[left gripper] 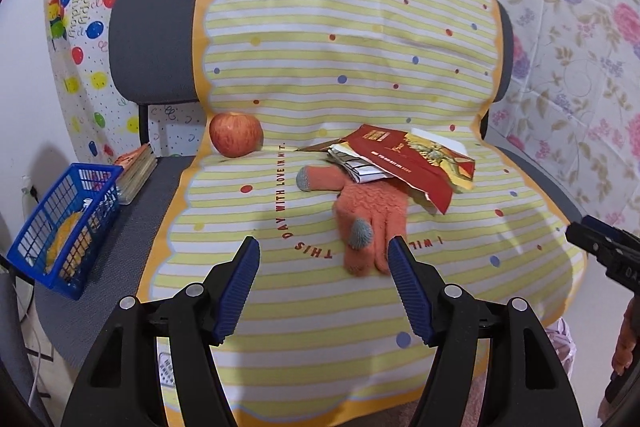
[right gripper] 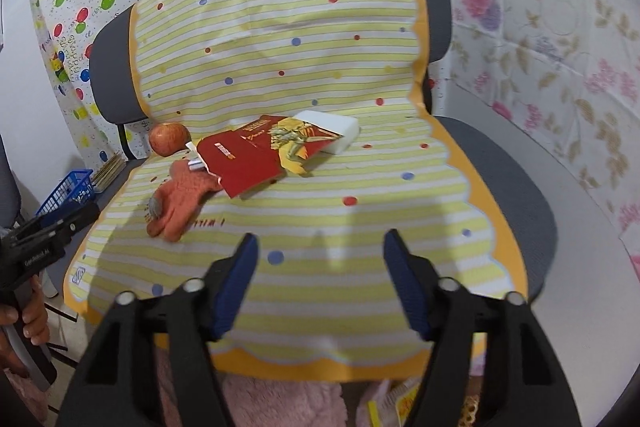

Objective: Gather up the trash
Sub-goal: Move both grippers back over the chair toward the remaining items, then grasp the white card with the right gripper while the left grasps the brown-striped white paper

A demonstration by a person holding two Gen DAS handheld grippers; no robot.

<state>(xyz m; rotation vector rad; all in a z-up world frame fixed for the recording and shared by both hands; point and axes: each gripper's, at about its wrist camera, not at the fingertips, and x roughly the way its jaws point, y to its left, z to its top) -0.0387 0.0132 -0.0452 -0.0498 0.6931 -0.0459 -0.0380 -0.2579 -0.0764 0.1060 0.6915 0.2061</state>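
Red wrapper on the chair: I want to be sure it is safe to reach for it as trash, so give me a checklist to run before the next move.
1. Left gripper open and empty: ok.
2. Right gripper open and empty: ok.
3. Red wrapper in plain view on the striped cloth: ok.
4. Wrapper free of other things: not ok, it overlaps the orange glove and folded papers, and lies against the white block.
5. Apple apart from the wrapper: ok.
6. Blue basket has room for trash: cannot tell.
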